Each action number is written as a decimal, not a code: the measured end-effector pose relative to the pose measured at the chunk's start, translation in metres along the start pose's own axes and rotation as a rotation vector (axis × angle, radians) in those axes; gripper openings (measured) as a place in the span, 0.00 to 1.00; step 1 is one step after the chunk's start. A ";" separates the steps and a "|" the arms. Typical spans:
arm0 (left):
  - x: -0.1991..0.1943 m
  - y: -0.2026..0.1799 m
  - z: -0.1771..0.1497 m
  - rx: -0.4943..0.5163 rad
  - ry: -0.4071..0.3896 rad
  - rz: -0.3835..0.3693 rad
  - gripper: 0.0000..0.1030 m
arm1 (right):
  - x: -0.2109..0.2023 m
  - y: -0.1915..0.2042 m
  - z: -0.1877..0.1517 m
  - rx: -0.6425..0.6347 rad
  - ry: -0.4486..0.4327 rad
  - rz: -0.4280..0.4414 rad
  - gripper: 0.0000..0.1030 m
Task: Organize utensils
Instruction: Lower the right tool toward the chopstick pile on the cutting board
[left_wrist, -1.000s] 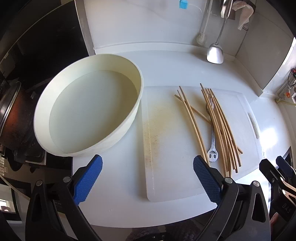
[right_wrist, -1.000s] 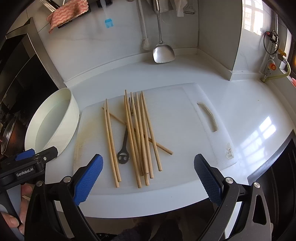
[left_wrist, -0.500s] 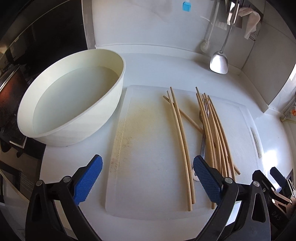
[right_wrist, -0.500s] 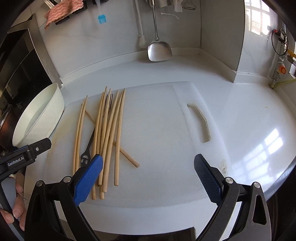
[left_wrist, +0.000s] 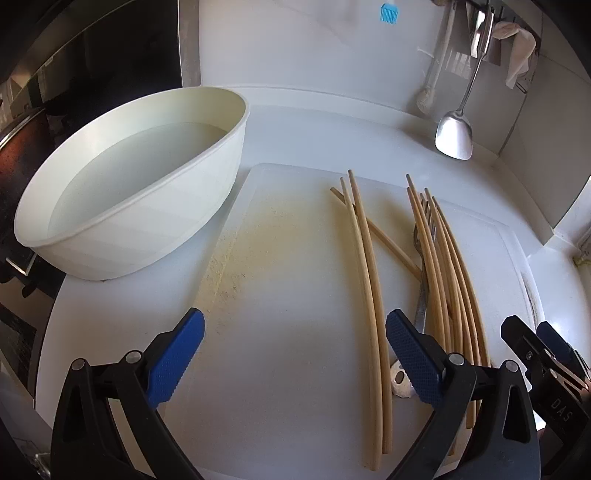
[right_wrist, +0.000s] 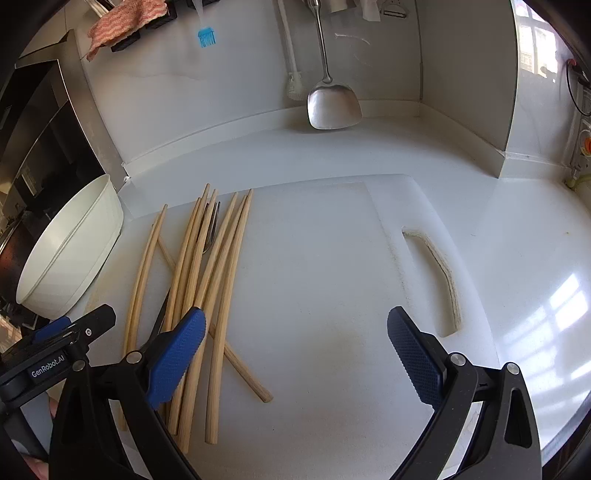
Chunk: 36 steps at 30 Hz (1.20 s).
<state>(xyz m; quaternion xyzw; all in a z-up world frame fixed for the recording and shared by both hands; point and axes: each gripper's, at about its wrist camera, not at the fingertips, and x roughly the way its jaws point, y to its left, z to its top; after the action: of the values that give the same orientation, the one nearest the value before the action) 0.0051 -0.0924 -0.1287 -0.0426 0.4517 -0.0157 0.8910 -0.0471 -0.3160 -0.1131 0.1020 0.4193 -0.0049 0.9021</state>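
Both my grippers, left (left_wrist: 295, 354) and right (right_wrist: 295, 354), hung spread and empty above the board's (right_wrist: 332, 295) near edge; the chopsticks (right_wrist: 218, 280), crossed over a fork (right_wrist: 211, 230) at its left, risked scattering if grabbed together.

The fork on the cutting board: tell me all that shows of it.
The fork looks like bare metal, lying flat on the white cutting board among the wooden chopsticks, which partly cover it. Its tines point toward the back wall; its handle end has cut-out holes. Neither claw touches it.

A steel spatula (right_wrist: 334, 105) and pink cloth (right_wrist: 125, 18) hang on the wall.
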 end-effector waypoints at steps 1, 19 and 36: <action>0.002 0.002 -0.001 -0.008 0.000 -0.002 0.94 | 0.002 0.001 0.000 -0.006 -0.003 -0.005 0.91; 0.019 -0.001 0.000 0.011 -0.013 0.014 0.94 | 0.012 0.007 0.005 -0.034 -0.023 -0.039 0.91; 0.024 -0.007 0.000 0.044 -0.020 0.067 0.95 | 0.022 0.021 0.007 -0.157 -0.011 -0.097 0.91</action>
<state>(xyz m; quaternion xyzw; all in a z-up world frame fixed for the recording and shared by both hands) 0.0198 -0.1010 -0.1476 -0.0081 0.4433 0.0046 0.8963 -0.0251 -0.2949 -0.1214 0.0104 0.4179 -0.0161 0.9083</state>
